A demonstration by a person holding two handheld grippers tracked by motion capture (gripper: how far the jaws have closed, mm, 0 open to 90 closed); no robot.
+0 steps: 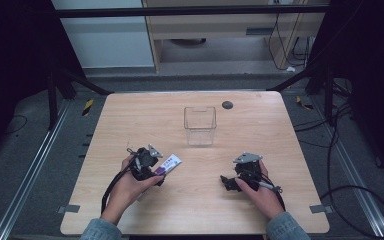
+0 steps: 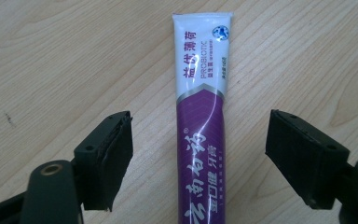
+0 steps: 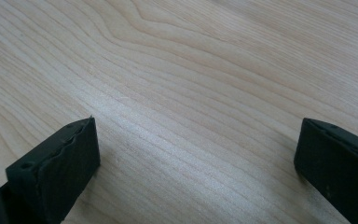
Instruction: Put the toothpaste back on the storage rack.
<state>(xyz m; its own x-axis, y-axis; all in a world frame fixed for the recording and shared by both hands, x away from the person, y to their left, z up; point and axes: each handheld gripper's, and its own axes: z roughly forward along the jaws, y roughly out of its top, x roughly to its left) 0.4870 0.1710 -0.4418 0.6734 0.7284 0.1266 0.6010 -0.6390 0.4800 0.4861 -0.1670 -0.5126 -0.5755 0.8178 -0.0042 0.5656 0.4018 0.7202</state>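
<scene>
Left gripper (image 2: 200, 154): jaws parted either side of the tube (image 2: 203, 121), pads not yet touching it; nothing gripped. Tube: flat, glossy plastic, purple and white, laid on the pale wood-grain table (image 1: 130, 125). Lifting is judged outstanding. Right gripper (image 3: 196, 163): open, empty. Clear square-sided bin (image 1: 199, 125): beyond, unfilled.

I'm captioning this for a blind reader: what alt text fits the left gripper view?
A purple-and-white toothpaste tube lies flat on a pale wooden table, running lengthwise between the two black jaws of the left claw. The jaws stand open, with a gap on each side of the tube.
</scene>
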